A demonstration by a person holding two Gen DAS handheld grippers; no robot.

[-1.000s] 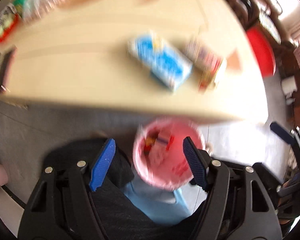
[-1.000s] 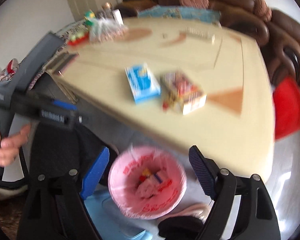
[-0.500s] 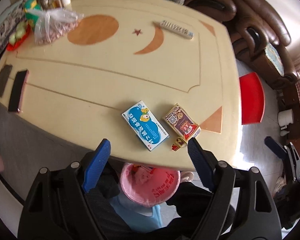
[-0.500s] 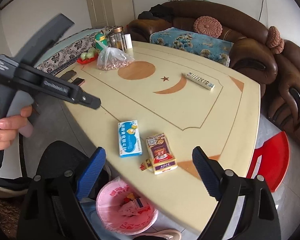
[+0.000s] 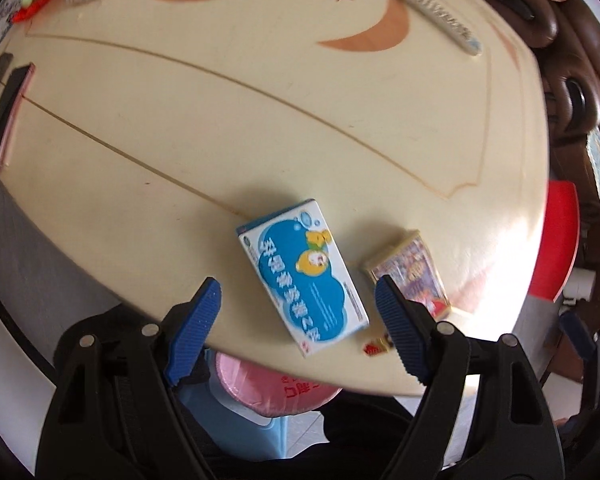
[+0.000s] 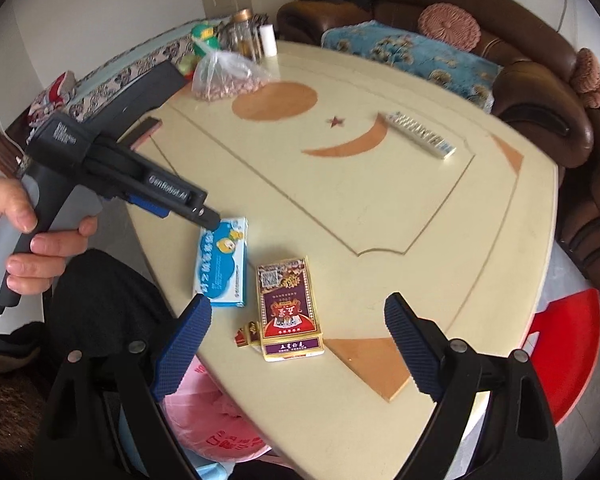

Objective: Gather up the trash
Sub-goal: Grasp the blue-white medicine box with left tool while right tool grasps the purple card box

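A blue and white box [image 5: 304, 276] [image 6: 222, 262] lies flat near the front edge of the cream table [image 5: 220, 128]. Beside it on the right lies a purple and gold card pack [image 5: 410, 272] [image 6: 290, 304], with a small red wrapper scrap [image 5: 376, 346] [image 6: 247, 334] at its near end. My left gripper [image 5: 297, 280] hangs open straight above the blue box, apart from it. My right gripper [image 6: 298, 298] is open above the card pack and holds nothing. A pink-bagged bin [image 5: 276, 388] [image 6: 216, 420] stands on the floor under the table's edge, partly hidden.
A remote control [image 6: 420, 134] lies at the far side of the table. A plastic bag of nuts [image 6: 224, 76] and jars stand at the back left, and a dark phone [image 5: 10, 112] lies at the left edge. A brown sofa [image 6: 540, 80] and a red stool [image 6: 560, 344] flank the table.
Both grippers have moved from over the pink bin forward over the table's front edge. The boxes now lie under the fingers. Both pairs of jaws stand a little wider.
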